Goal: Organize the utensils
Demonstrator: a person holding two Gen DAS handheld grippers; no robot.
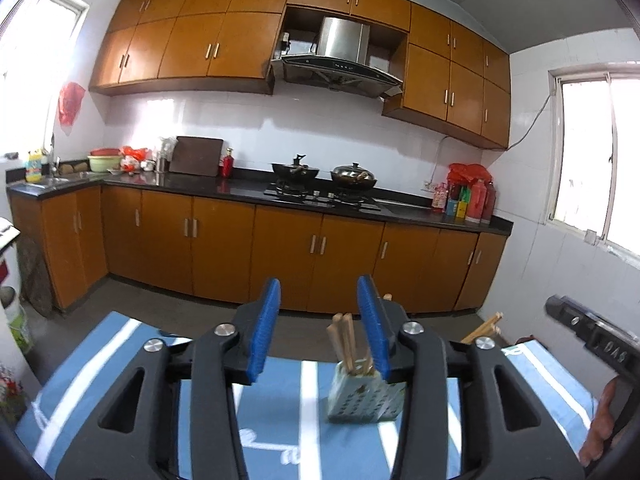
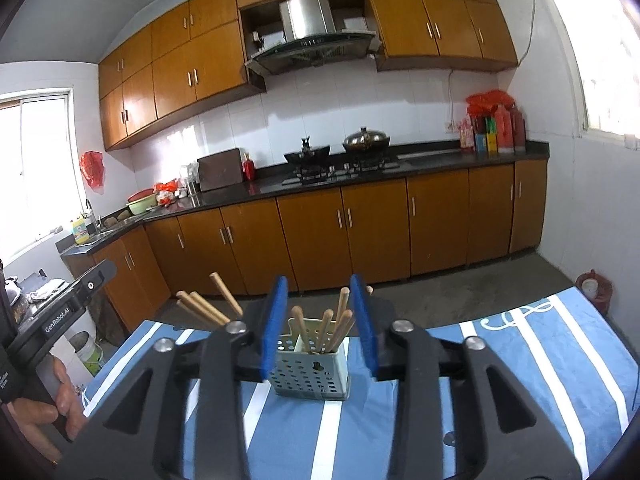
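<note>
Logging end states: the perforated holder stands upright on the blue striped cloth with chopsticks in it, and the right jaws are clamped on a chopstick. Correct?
Not quite. In the right wrist view the right gripper has its jaws open and empty. The chopsticks do stand in the upright holder on the blue striped cloth.

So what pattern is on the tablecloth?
The tablecloth is blue with white stripes and a white looping motif; the right wrist view shows it best.

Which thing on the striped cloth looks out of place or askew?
Nothing stands out. The perforated holder stands upright on the striped cloth, and the wooden chopsticks stay inside it, merely leaning at different angles.
</note>
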